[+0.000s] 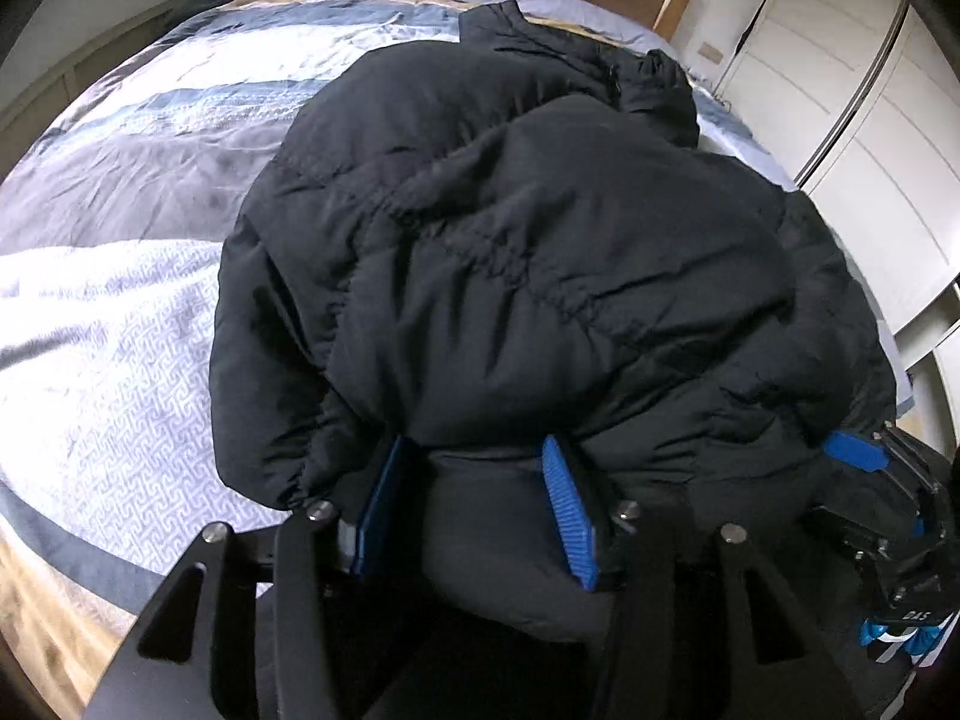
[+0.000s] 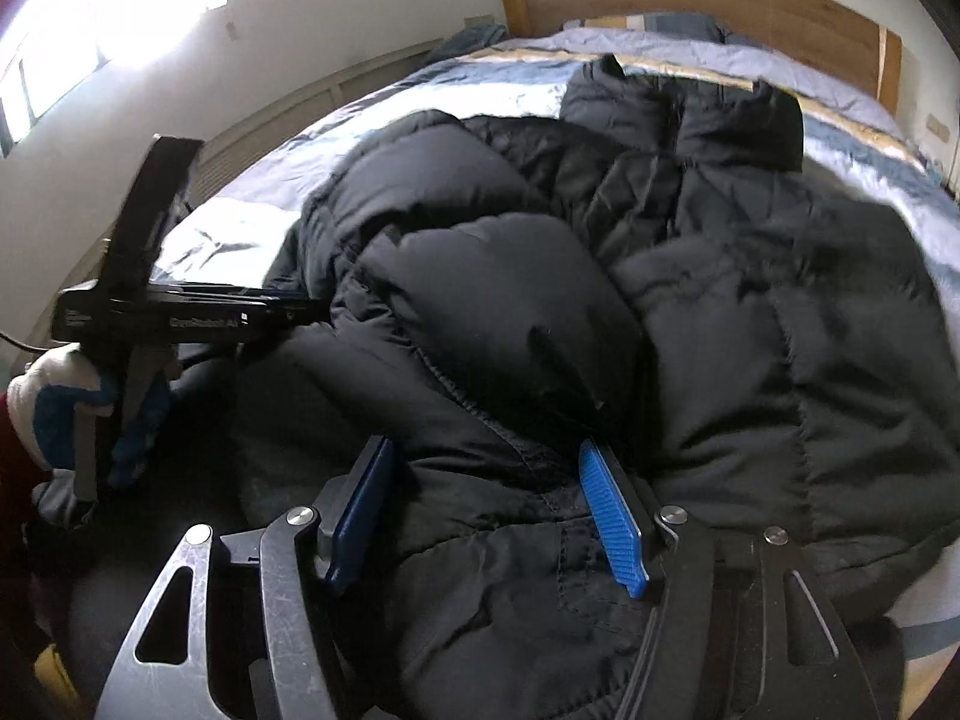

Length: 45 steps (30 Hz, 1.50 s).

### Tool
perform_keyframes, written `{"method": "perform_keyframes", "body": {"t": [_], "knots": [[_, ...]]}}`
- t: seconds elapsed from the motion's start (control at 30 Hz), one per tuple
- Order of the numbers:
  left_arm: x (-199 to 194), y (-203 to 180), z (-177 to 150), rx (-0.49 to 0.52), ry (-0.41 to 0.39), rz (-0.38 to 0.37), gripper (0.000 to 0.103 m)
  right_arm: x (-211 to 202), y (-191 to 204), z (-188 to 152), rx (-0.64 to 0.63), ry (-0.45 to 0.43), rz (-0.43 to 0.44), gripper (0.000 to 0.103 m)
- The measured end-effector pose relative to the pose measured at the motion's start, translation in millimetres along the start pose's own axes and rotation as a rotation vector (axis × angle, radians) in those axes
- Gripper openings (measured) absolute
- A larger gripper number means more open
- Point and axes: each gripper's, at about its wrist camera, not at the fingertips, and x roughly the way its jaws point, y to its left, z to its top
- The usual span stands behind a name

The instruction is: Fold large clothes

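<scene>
A large black puffer jacket (image 1: 510, 252) lies bunched on the bed, collar toward the headboard; it also fills the right wrist view (image 2: 660, 300). My left gripper (image 1: 474, 468) has its blue pads (image 1: 567, 510) spread wide, with the jacket's near edge bulging between them. My right gripper (image 2: 486, 474) also has its blue pads (image 2: 612, 516) spread wide around a thick fold of the jacket's hem. The fingertips of both are buried in fabric. The left gripper's body (image 2: 162, 312) and the gloved hand holding it show at the left of the right wrist view.
The bed (image 1: 120, 312) has a blue, grey and tan patterned cover and a wooden headboard (image 2: 720, 0). White wardrobe doors (image 1: 870, 120) stand to the right of the bed. A bright window (image 2: 90, 12) and a low ledge run along the left wall.
</scene>
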Motion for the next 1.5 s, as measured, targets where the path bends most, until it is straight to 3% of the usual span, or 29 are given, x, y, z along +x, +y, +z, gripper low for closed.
{"method": "perform_keyframes", "body": {"t": [0.13,0.37,0.53,0.67,1.23,1.4,1.5], "knots": [[-19,-9,4,-0.003,-0.007,0.036,0.046,-5,5,2,-0.015,0.014,-0.017,0.063],[-64,-44,-4,0.037,-0.086,-0.018,0.046,-50,9,-1,-0.018,-0.033,-0.022,0.063],[-40,-64,-17,0.048,-0.041,-0.020,0.046,-48,1,-13,-0.027,-0.005,-0.039,0.064],[-14,-58,-29,-0.002,-0.015,-0.029,0.048,-31,-9,-25,0.009,0.005,-0.018,0.064],[-6,-70,-37,0.053,0.007,0.055,0.052,-17,-14,-30,0.046,0.020,-0.028,0.064],[-34,-61,-19,0.065,0.014,-0.002,0.052,-43,-29,-23,0.075,0.031,0.049,0.065],[-54,-51,8,0.080,-0.015,-0.021,0.052,-68,-52,-13,0.081,0.009,0.070,0.065]]}}
